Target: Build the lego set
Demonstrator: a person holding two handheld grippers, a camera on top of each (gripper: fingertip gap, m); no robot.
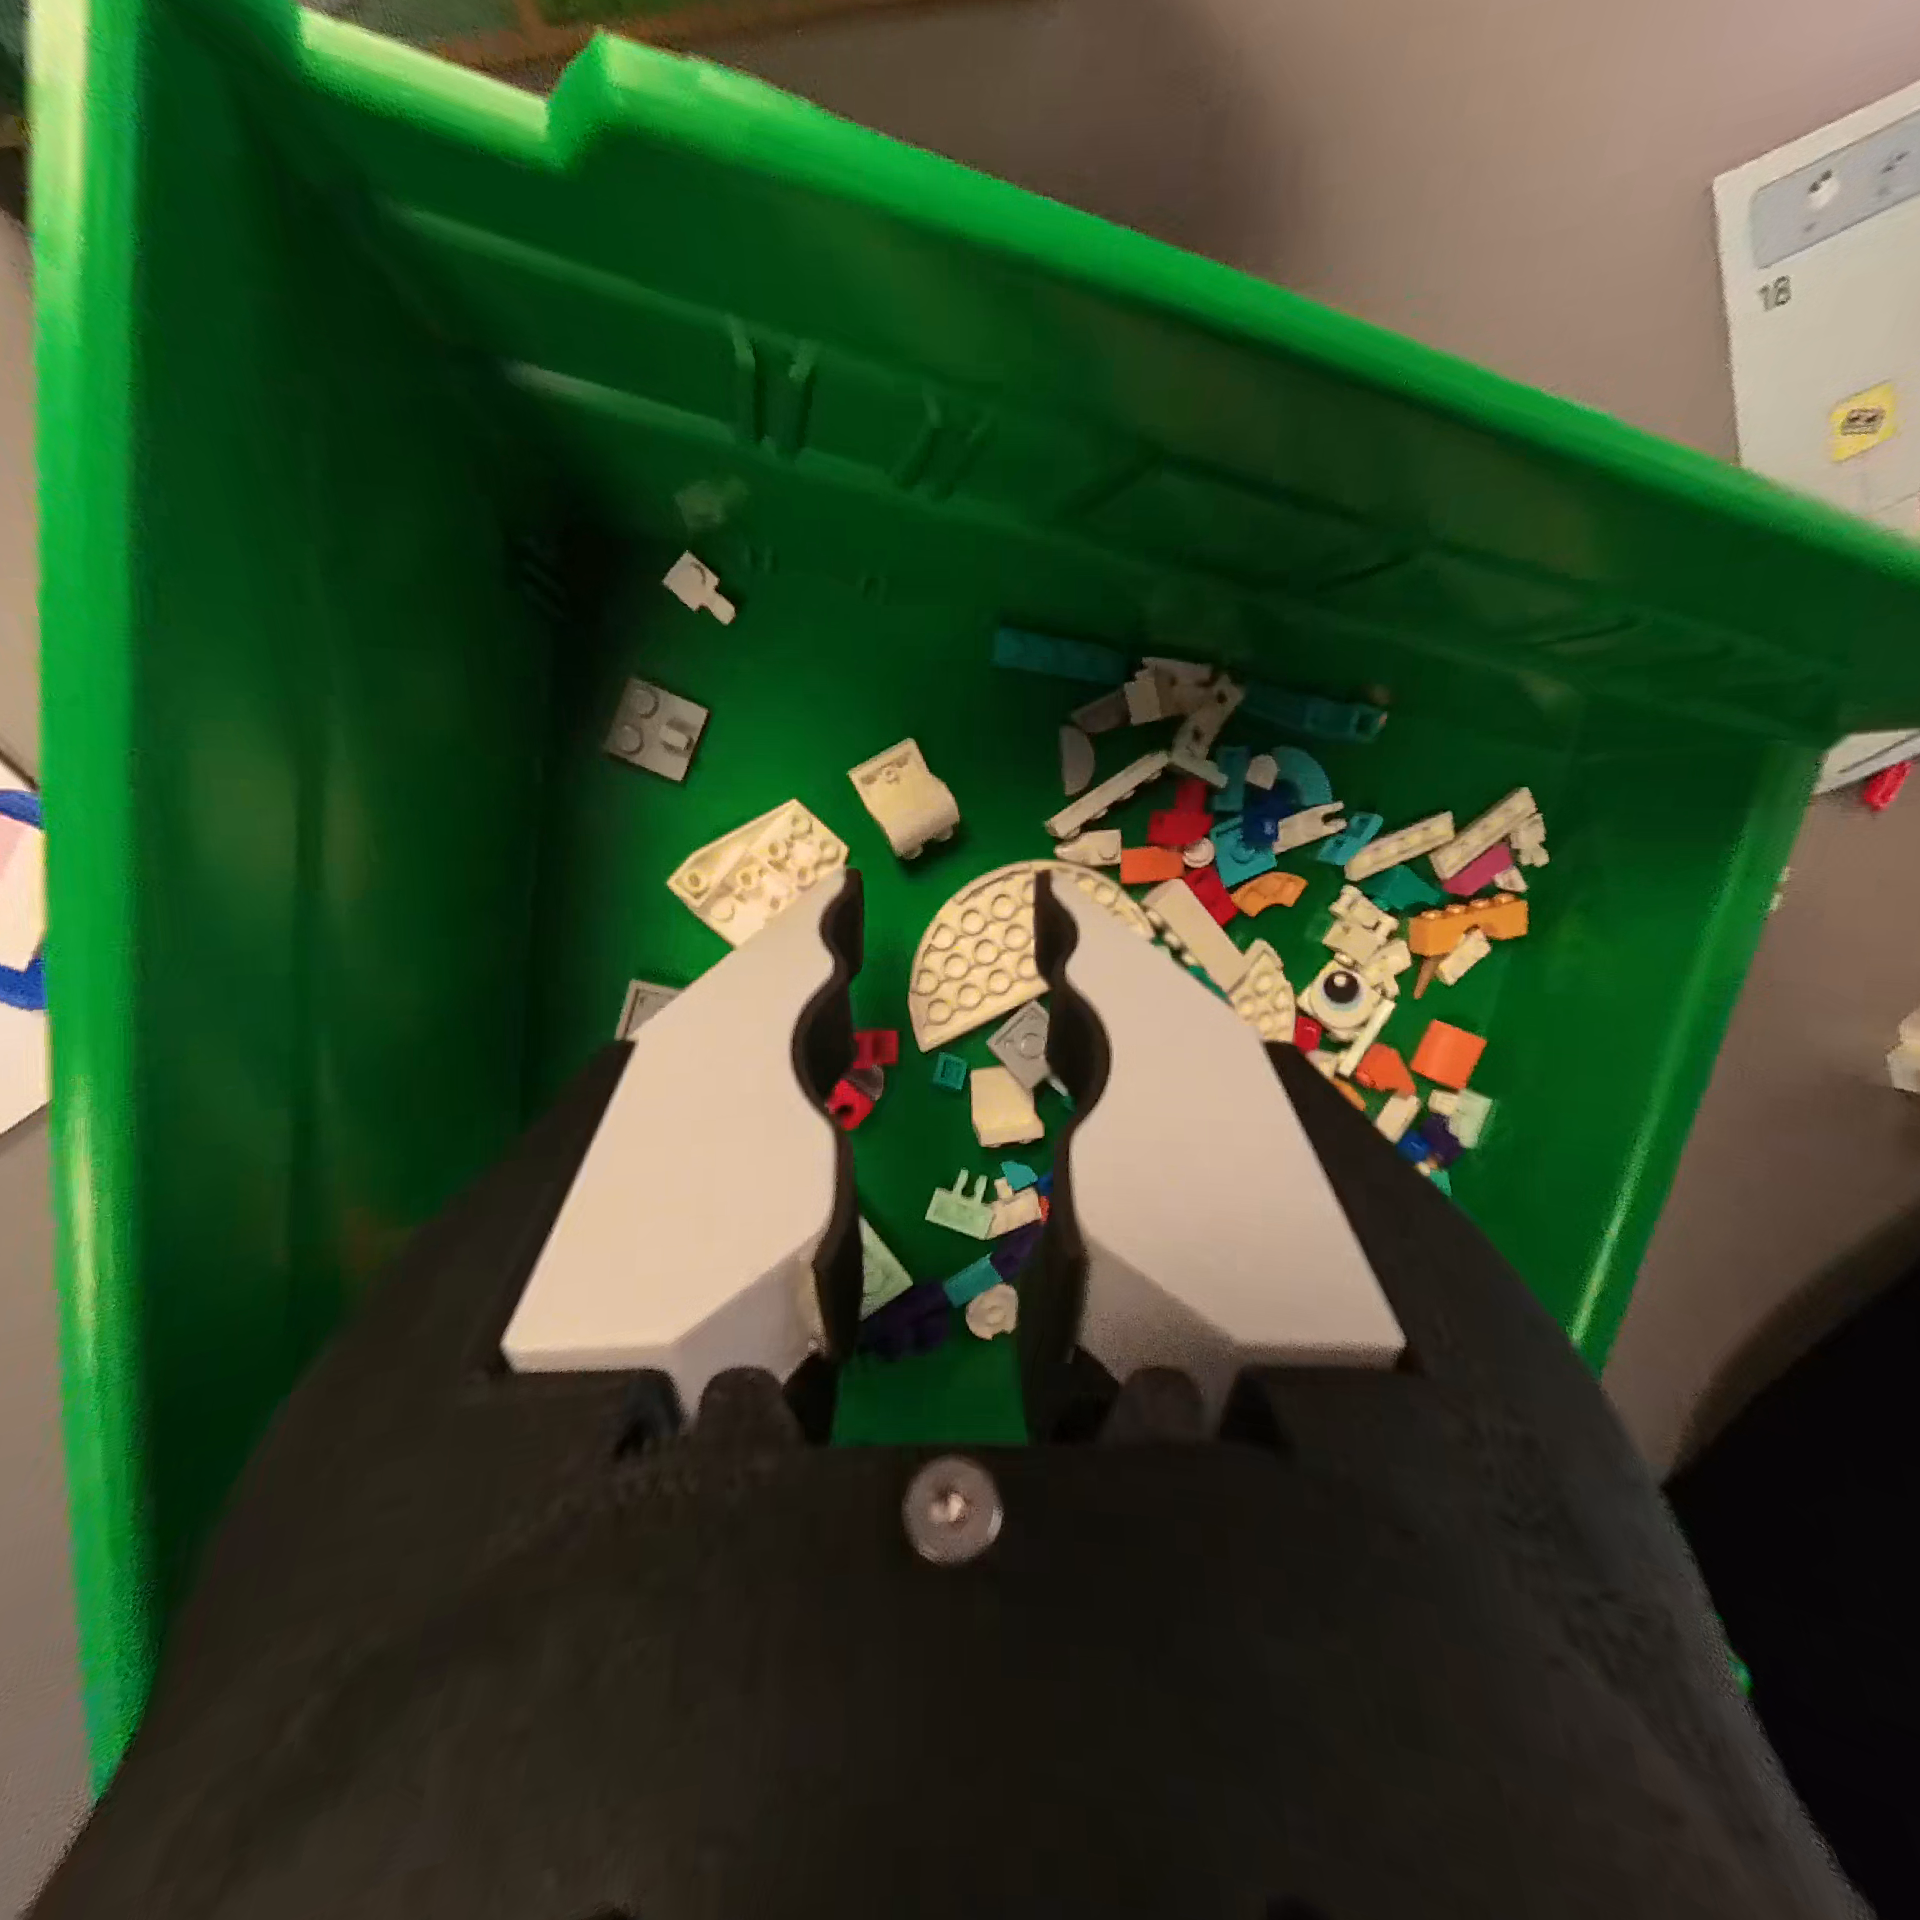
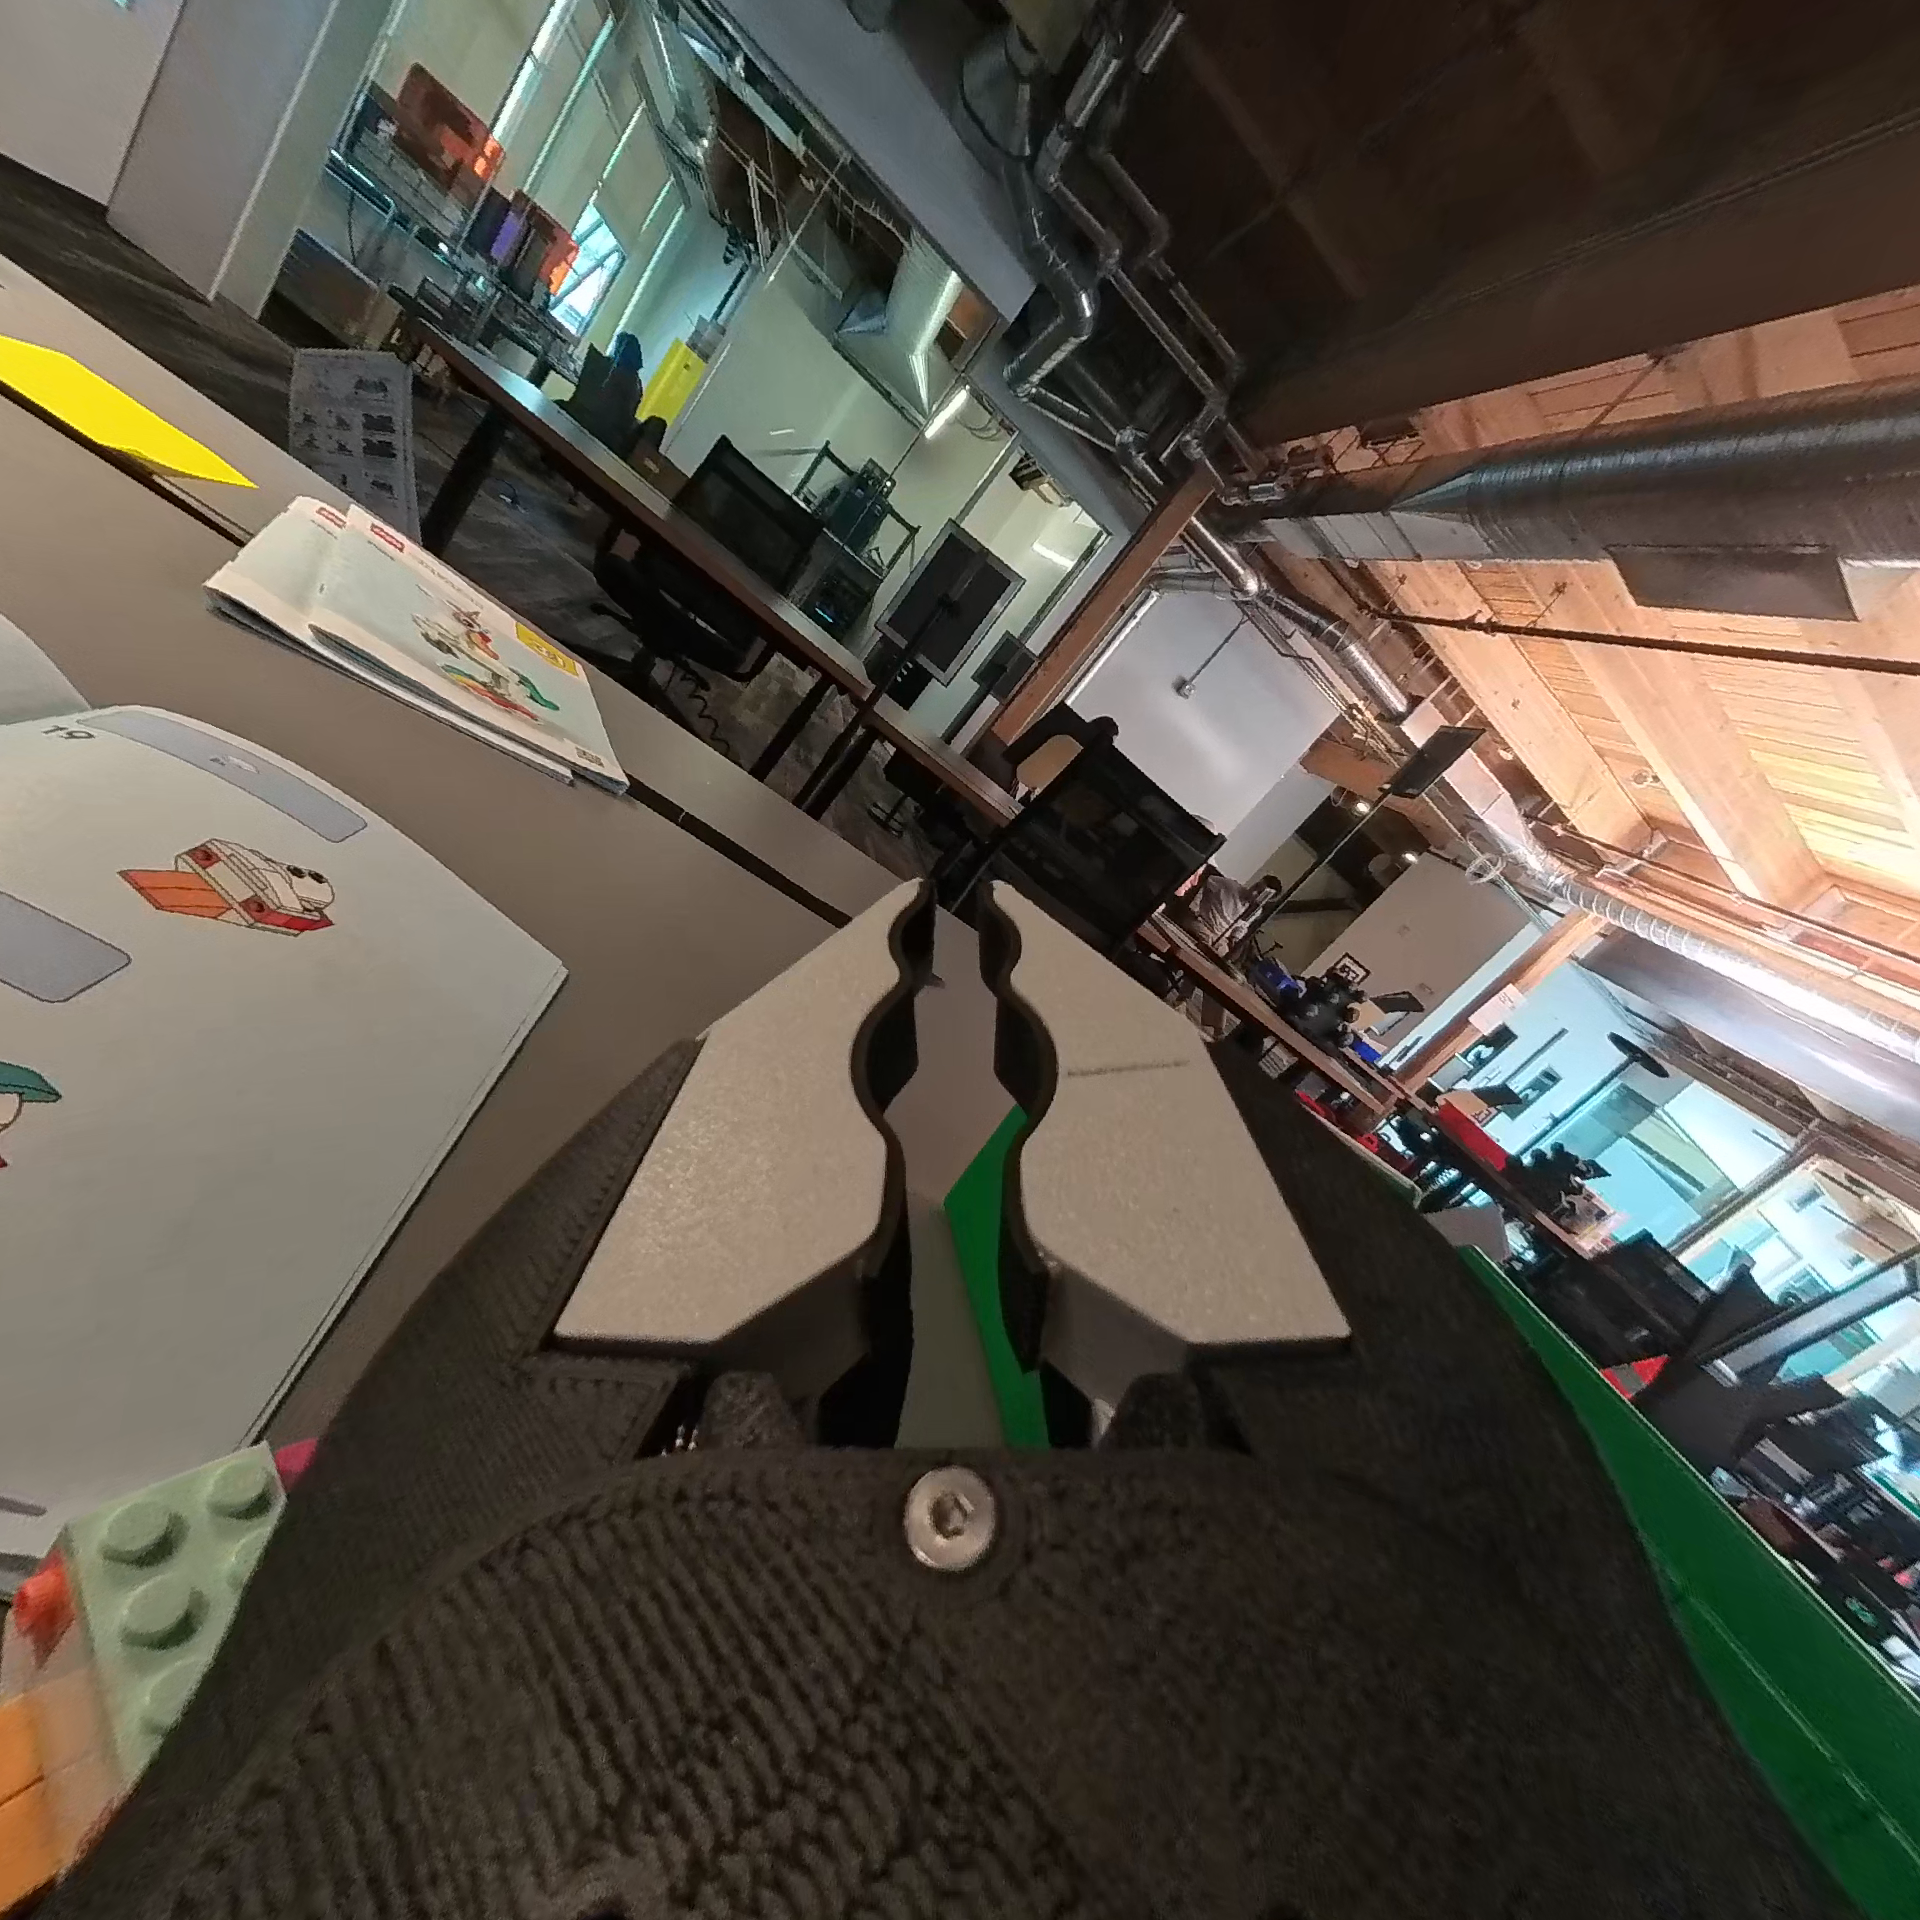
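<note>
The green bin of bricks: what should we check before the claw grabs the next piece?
1. Left gripper open: ok, a gap shows between the fingers.
2. Left gripper empty: ok.
3. Over the green plastic bin: ok.
4. Aimed at the white half-round studded plate: ok, it shows between the fingertips.
5. Touching that plate: cannot tell.
6. Right gripper out of the way: ok, it is nearly closed and empty, pointing along the grey table.
</note>
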